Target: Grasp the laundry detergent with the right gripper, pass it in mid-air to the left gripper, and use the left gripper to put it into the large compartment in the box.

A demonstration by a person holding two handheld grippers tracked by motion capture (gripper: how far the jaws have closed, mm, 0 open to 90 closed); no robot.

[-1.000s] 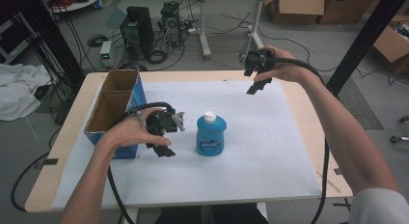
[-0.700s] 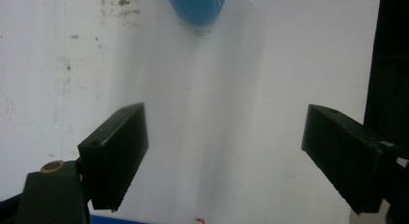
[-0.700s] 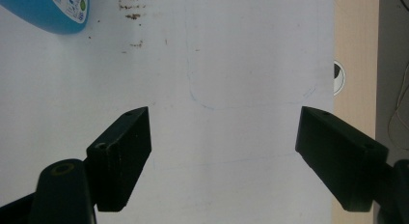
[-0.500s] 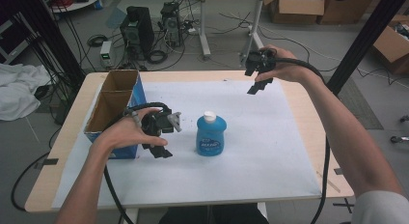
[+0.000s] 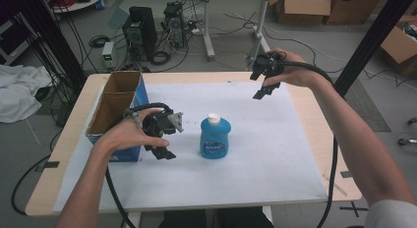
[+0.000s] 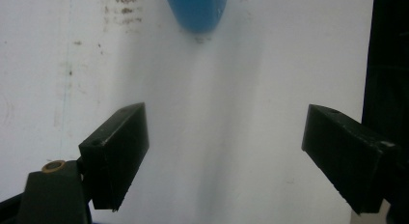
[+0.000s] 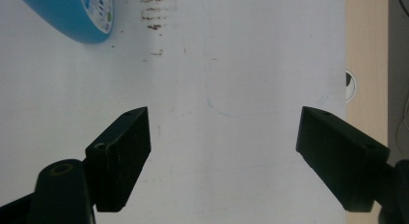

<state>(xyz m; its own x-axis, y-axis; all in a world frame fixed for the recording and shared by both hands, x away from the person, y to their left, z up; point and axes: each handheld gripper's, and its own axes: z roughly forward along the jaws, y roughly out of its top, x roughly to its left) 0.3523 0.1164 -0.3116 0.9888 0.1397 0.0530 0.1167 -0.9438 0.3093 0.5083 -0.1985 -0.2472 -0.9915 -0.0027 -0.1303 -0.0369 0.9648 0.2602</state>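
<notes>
A blue bottle (image 5: pixel 215 137) with a white cap stands upright near the middle of the white sheet. My left gripper (image 5: pixel 161 151) hovers just left of it, beside the cardboard box, jaws wide open and pointing down with nothing between them. Its own view catches the bottle's blue base (image 6: pixel 197 10) at the top edge, ahead of the open left gripper (image 6: pixel 226 156). My right gripper (image 5: pixel 264 89) is held above the sheet's far right part, jaws open and empty. In the right gripper view the bottle (image 7: pixel 72 14) lies at the upper left, beyond the open right gripper (image 7: pixel 224 159).
An open cardboard box with a blue side (image 5: pixel 115 107) stands at the table's left edge. The white sheet (image 5: pixel 265 159) covers most of the wooden tabletop (image 5: pixel 339 154). Cables, computers and boxes lie on the floor behind the table.
The left hand has shifted slightly on its gripper. The bottle and the right gripper stay where they were.
</notes>
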